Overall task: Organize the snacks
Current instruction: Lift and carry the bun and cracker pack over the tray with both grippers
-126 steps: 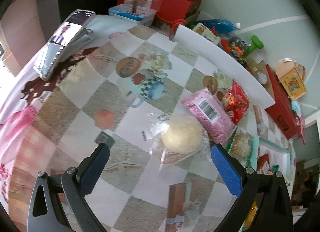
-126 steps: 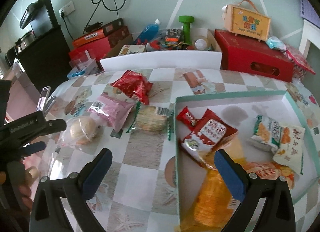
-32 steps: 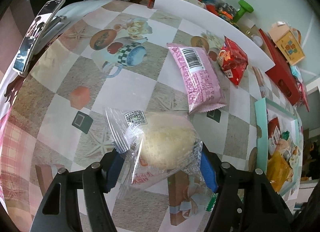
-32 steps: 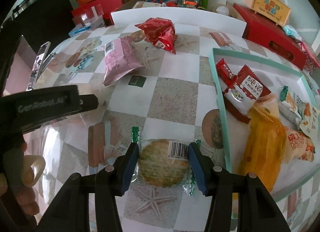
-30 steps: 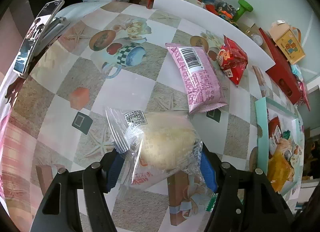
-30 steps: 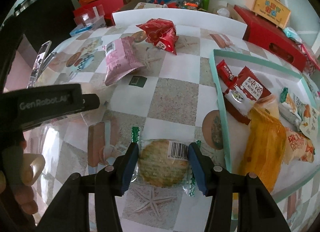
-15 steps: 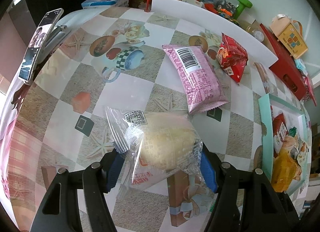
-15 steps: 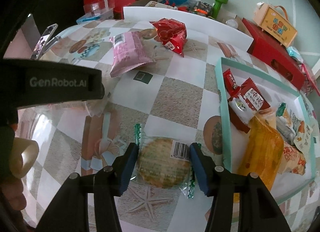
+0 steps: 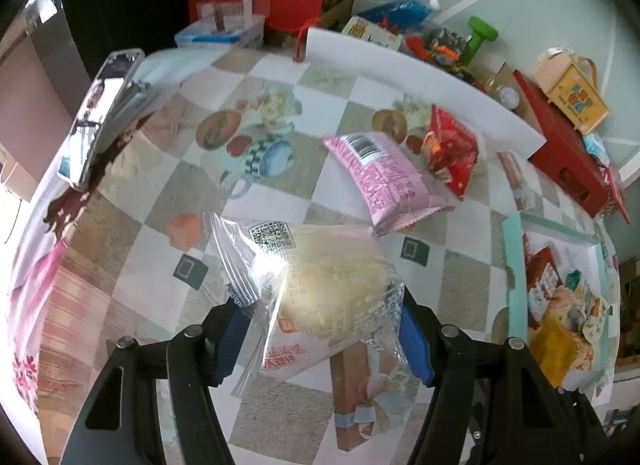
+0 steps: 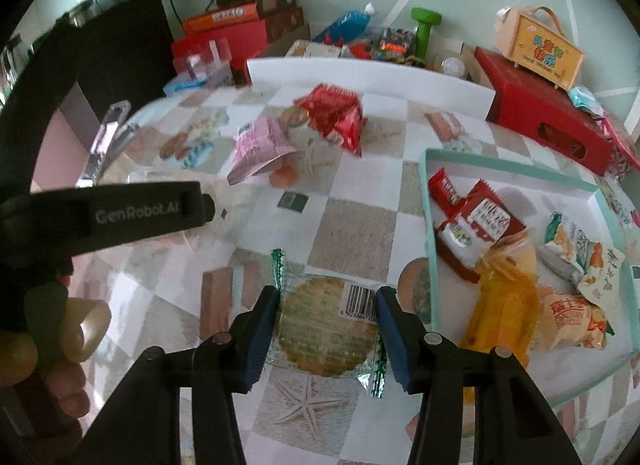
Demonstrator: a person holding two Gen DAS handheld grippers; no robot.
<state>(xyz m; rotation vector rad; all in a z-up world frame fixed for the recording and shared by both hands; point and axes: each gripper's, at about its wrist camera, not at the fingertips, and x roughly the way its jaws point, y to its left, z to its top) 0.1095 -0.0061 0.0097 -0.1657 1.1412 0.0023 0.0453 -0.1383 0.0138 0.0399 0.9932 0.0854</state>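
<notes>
My left gripper (image 9: 320,317) is shut on a clear-wrapped round bun (image 9: 332,285) and holds it above the checked tablecloth. My right gripper (image 10: 328,317) is shut on a wrapped round cracker (image 10: 326,331), left of the teal-rimmed tray (image 10: 430,225). The tray holds several snack packs, among them red packets (image 10: 476,221) and an orange bag (image 10: 504,305). A pink snack pack (image 9: 384,177) and a red snack bag (image 9: 452,149) lie on the table further back; both also show in the right wrist view, the pink pack (image 10: 260,149) left of the red bag (image 10: 336,117). The left gripper's body (image 10: 120,217) crosses the right view's left side.
A phone on a stand (image 9: 96,113) is at the table's left edge. A white board (image 9: 420,77) runs along the back edge. Behind it are red boxes (image 10: 548,121), a green dumbbell (image 10: 424,29), a yellow toy case (image 10: 536,49) and a clear container (image 9: 224,25).
Both grippers have risen and tilted back with their snacks still held; more of the back wall and boxes shows. The snacks on the table have not moved.
</notes>
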